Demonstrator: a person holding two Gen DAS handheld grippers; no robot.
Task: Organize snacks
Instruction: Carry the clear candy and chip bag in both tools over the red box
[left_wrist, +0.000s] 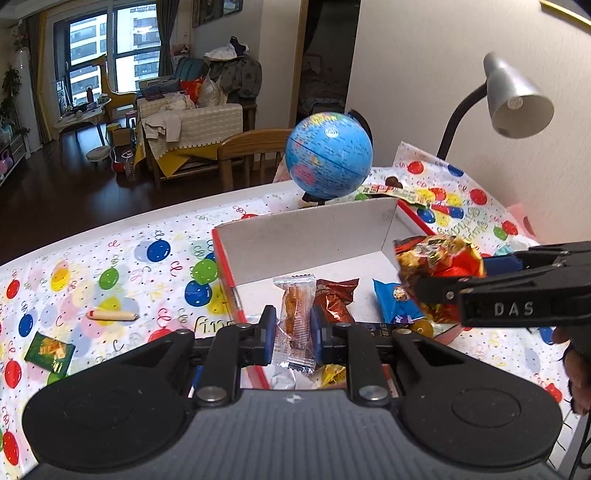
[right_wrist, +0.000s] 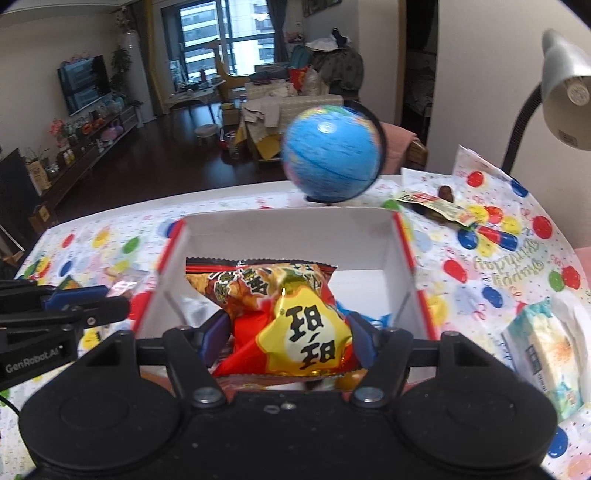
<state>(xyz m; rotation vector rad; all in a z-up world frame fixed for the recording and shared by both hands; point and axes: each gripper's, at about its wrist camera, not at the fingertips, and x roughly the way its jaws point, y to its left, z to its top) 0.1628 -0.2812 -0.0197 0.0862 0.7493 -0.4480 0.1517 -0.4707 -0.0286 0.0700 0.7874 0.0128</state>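
Clear plastic is what your left tongs (left_wrist: 293, 334) are pinching: a slim transparent packet (left_wrist: 295, 325) with an orange snack inside, pads closed narrow on its middle, hanging over the near left part of the red-edged box (left_wrist: 226, 266). On the counter (left_wrist: 110, 258) to the far left, a green packet (left_wrist: 50, 355) and a small wooden stick (left_wrist: 112, 315) are lying loose, well apart from the box.

Inside the box, a brown packet (left_wrist: 334, 301) and a blue packet (left_wrist: 395, 304) are resting on the white floor. Judging from this, you are mid-delivery with both hands; lower each snack past the rim before letting go, and aim the clear packet at the bare floor behind the brown one.

Your right tongs (right_wrist: 288, 334) are gripping a puffy red-and-yellow chip bag (right_wrist: 295, 325) at a mid-width spread, held over the box's near edge. Beyond the far wall, the globe (right_wrist: 330, 153) is standing close, and the lamp (right_wrist: 565, 107) is overhanging the right side, so keep lifts low.
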